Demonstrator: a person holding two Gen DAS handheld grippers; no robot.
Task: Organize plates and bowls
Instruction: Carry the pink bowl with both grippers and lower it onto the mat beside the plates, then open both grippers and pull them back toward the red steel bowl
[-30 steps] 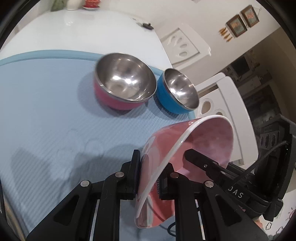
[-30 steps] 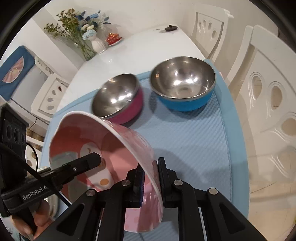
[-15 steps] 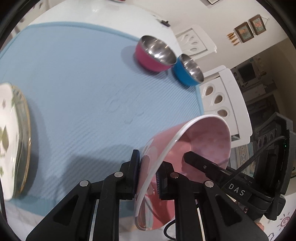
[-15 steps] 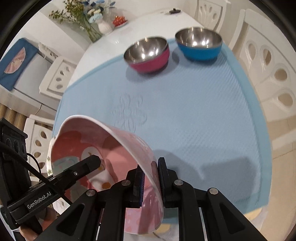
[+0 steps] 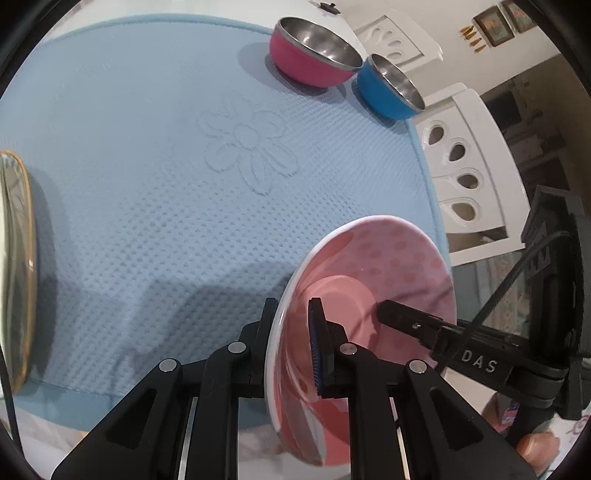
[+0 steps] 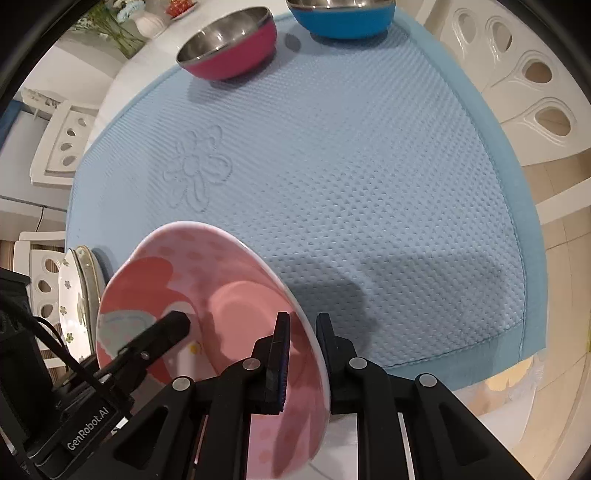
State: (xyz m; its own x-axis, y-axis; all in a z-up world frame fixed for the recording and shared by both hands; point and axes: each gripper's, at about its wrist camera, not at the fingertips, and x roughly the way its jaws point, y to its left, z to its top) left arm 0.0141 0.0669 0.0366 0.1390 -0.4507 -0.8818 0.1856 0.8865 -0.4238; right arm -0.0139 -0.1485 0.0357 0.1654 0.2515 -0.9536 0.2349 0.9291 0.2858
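- Pink bowl (image 5: 373,280) hangs tilted over the near edge of the blue mat (image 5: 155,192), its rim steeply inclined and its hollow facing the right claw.
- Left claw (image 5: 291,332) pinches the bowl's rim, one finger inside and one outside.
- Right claw (image 6: 301,343) clamps the opposite rim the same way.
- Pink steel bowl (image 6: 229,44) and blue steel bowl (image 6: 340,18) sit upright, side by side, at the mat's far edge.
- Stacked floral plates (image 6: 74,302) lie at the mat's left side, well apart from both.
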